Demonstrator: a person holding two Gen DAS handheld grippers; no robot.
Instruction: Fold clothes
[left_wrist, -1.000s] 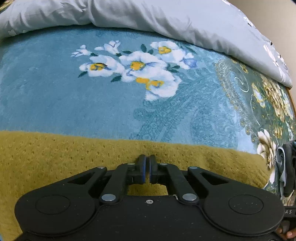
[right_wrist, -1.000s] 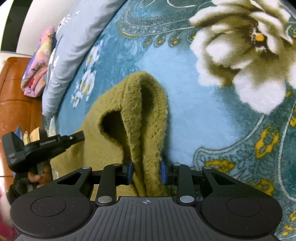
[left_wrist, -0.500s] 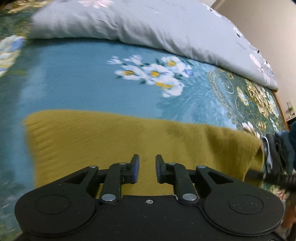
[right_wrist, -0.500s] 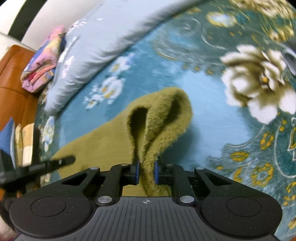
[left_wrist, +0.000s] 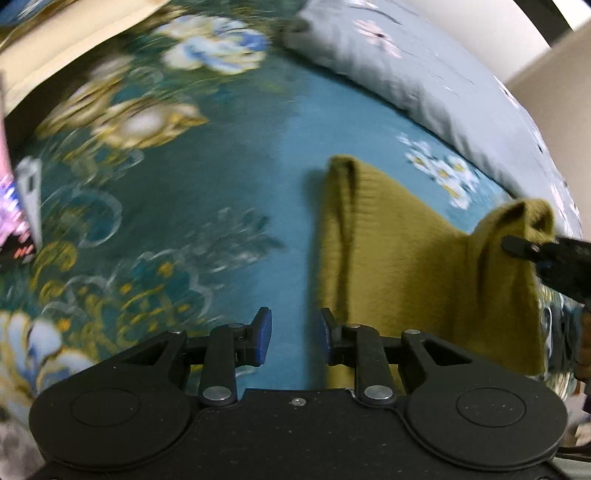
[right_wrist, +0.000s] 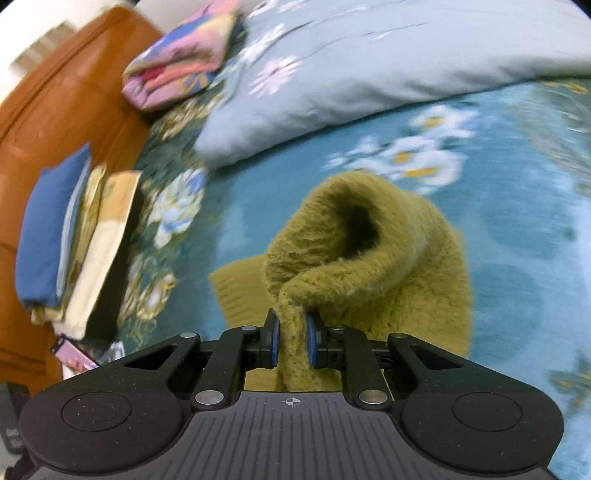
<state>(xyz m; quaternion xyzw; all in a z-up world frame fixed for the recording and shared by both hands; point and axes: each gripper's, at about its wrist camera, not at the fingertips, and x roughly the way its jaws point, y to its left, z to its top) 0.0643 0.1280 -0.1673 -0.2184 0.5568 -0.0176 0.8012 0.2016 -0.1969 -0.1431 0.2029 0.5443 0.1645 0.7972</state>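
An olive-yellow knit garment (left_wrist: 399, 251) lies on a teal floral blanket (left_wrist: 207, 206). In the left wrist view my left gripper (left_wrist: 293, 338) is open and empty, just left of the garment's near left edge. The right gripper's fingers (left_wrist: 517, 245) pinch the garment's lifted far right corner there. In the right wrist view my right gripper (right_wrist: 291, 341) is shut on a bunched fold of the garment (right_wrist: 369, 258), which hangs raised in front of it.
A grey floral duvet (right_wrist: 388, 66) lies along the far side of the bed. Folded colourful cloth (right_wrist: 181, 70) and a stack of folded items (right_wrist: 62, 236) sit near an orange-brown headboard (right_wrist: 55, 118). A phone (right_wrist: 74, 356) lies at the left.
My left gripper opened, let go of the garment and swung left past its edge. My right gripper closed on the fold and lifted it, swinging toward the headboard side.
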